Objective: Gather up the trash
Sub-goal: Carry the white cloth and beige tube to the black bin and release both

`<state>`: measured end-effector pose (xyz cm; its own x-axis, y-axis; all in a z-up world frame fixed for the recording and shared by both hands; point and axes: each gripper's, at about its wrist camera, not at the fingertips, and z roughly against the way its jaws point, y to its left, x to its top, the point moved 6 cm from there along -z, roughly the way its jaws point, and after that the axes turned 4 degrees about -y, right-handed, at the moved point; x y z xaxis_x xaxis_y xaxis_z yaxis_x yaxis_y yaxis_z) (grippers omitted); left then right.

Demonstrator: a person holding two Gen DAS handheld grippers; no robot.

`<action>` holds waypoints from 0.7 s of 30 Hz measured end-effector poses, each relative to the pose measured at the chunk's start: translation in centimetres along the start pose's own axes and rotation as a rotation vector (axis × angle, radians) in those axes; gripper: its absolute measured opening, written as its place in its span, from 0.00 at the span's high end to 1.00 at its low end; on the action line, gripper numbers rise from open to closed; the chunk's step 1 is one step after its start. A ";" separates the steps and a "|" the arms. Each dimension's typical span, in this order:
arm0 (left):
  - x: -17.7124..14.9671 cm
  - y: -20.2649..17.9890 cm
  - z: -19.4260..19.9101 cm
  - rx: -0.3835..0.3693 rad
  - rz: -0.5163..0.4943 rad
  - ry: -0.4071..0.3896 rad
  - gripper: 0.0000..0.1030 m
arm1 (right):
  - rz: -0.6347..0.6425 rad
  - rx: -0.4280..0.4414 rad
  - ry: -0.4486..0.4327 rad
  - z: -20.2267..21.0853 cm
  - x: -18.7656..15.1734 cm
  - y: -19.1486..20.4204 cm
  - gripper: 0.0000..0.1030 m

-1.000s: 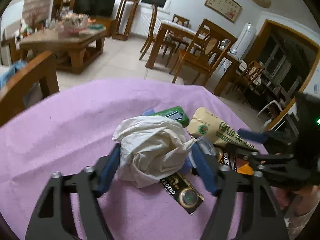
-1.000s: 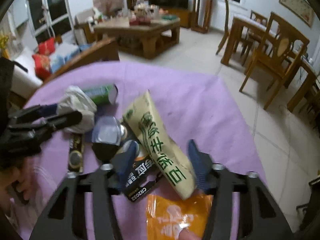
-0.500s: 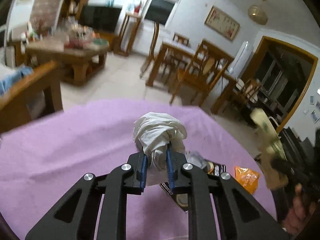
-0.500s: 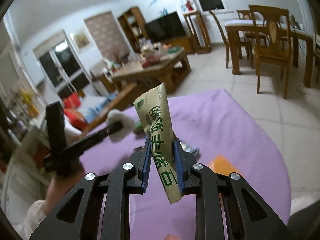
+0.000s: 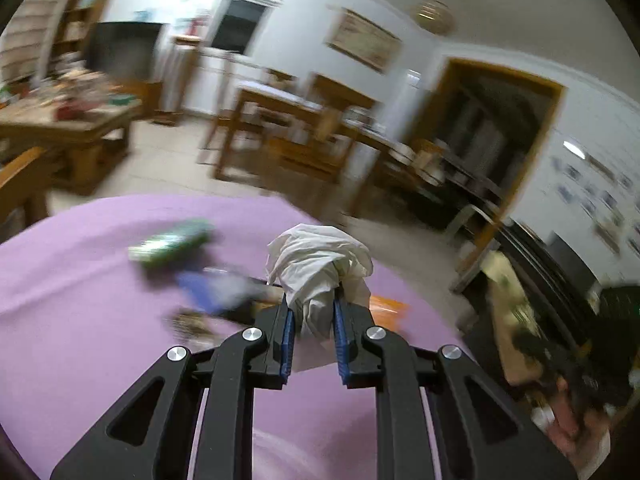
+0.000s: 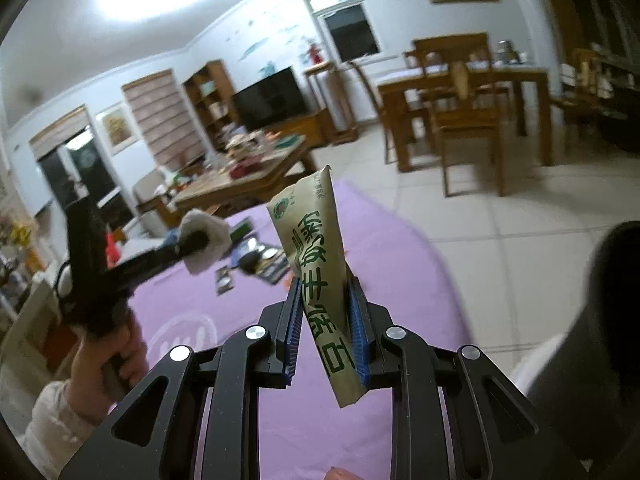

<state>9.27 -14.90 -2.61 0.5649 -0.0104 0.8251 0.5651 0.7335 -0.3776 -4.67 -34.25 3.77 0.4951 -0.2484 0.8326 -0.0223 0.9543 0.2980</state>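
My left gripper (image 5: pixel 312 308) is shut on a crumpled white tissue wad (image 5: pixel 318 264), lifted above the purple tablecloth (image 5: pixel 80 320). In the right wrist view my right gripper (image 6: pixel 325 288) is shut on a tan paper packet with green print (image 6: pixel 316 240), which stands upright between the blue pads. That view also shows the left gripper (image 6: pixel 196 242) with the white wad (image 6: pixel 204 228) at the left. On the cloth lie a green can (image 5: pixel 172 242), a blue-and-silver wrapper (image 5: pixel 212 286), a battery card (image 6: pixel 224 280) and an orange wrapper (image 5: pixel 386 308). The left wrist view is blurred.
A dark rounded object (image 6: pixel 600 340) rises at the right edge beside the table. Past the cloth are a tiled floor (image 6: pixel 500 208), a wooden dining table with chairs (image 6: pixel 460 92), a cluttered coffee table (image 6: pixel 248 176) and a sofa (image 6: pixel 152 192). A hand (image 6: pixel 116 356) grips the left tool.
Both grippers closed, the left on the tissue wad and the right on the tan packet, then lifted them off the cloth. Both views swung to the right and upward.
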 end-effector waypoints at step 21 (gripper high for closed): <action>-8.4 -26.1 -10.2 -0.451 -0.117 0.259 0.83 | -0.271 -0.364 -0.201 18.2 -3.4 -21.9 0.78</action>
<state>-4.10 -40.93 -3.94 0.5806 -0.2841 0.7631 0.8033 0.3526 -0.4799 -21.68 -57.30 2.89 0.2629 -0.4887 0.8319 0.4070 0.8379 0.3636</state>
